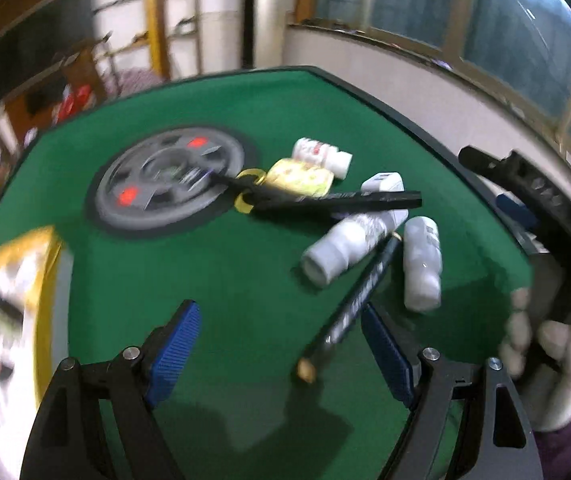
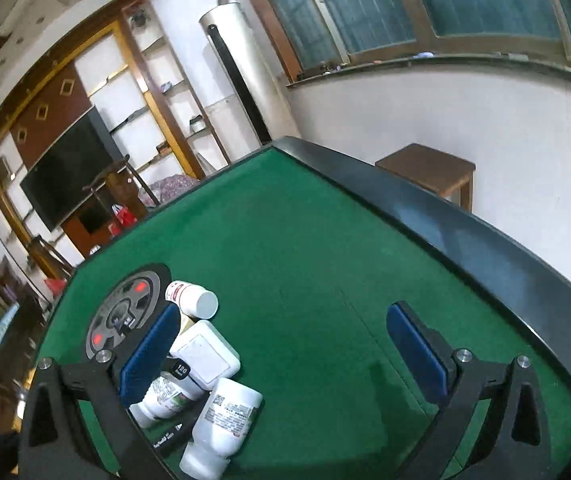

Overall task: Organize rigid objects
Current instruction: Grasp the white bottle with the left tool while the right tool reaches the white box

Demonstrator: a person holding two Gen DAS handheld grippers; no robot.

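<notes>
The left gripper [image 1: 277, 344] gaped wide and empty above the green felt table [image 1: 221, 280]. The right gripper [image 2: 281, 352] likewise stood wide, empty. White plastic bottles [image 1: 349, 248] and black pens [image 1: 337, 200] lay heaped centre-right, beside a yellow-rimmed box [image 1: 13, 312] at the left edge, contents blurred

Clearance record: green bench [image 2: 305, 248], open felt versus clutter.

Open felt across far and right portions in right wrist view, bounded by raised black rim [image 2: 465, 232]. Clutter massed at one spot: white bottles [image 1: 345, 246], white box [image 2: 205, 354], two black markers, one [image 1: 337, 200] lying across the pile, the other [image 1: 355, 300] angled between the left gripper [image 1: 281, 344] jaws. Grey central dial [image 1: 169, 184] beside pile. Yellow box [image 1: 9, 320] on left side. Bare felt between yellow box and pile.
</notes>
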